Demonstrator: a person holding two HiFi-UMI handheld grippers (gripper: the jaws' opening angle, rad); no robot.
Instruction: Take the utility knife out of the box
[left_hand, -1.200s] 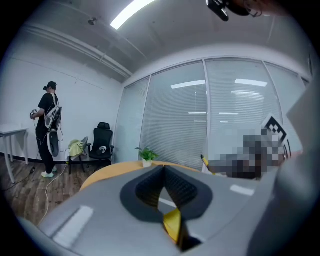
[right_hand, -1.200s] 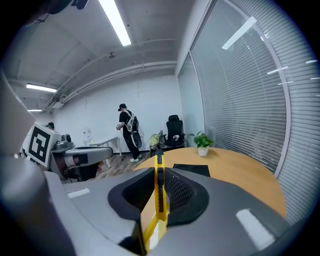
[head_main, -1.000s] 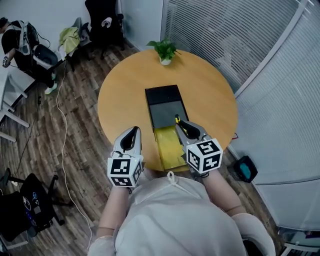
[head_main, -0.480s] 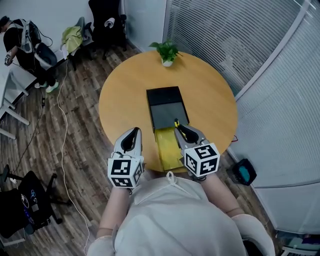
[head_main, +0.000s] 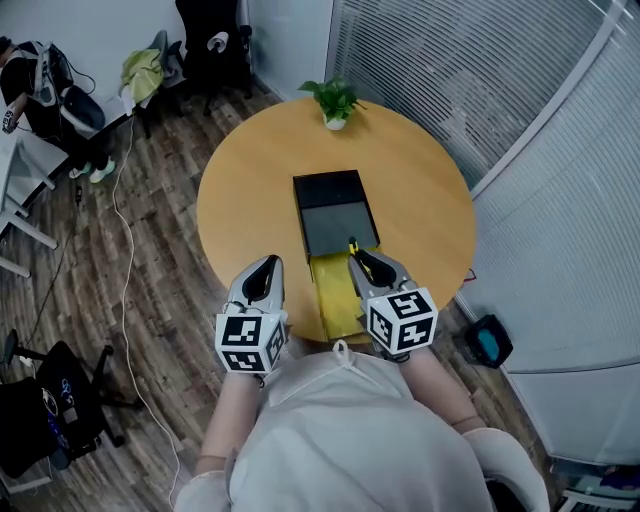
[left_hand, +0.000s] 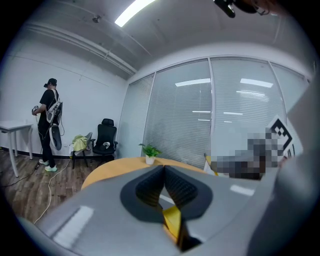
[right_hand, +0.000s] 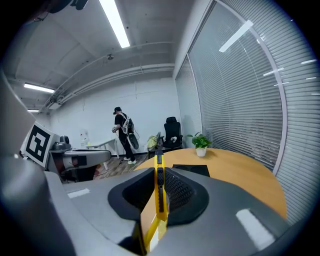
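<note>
Lifting the utility knife (right_hand: 159, 194), clenched in our right gripper (head_main: 364, 260), over the box (head_main: 335, 190) by the table's (head_main: 420, 180) near edge.
Our left gripper (left_hand: 163, 172) is closed, empty; next we likely carry the knife clear.

left tool (head_main: 268, 262) — jaws together, empty | right tool (head_main: 362, 256) — jaws clamped on utility knife (right_hand: 159, 192)

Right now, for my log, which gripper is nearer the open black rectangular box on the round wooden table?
Right. The right gripper, shut on the yellow utility knife, is at the box's near edge; the left gripper hangs back, off its left.
</note>
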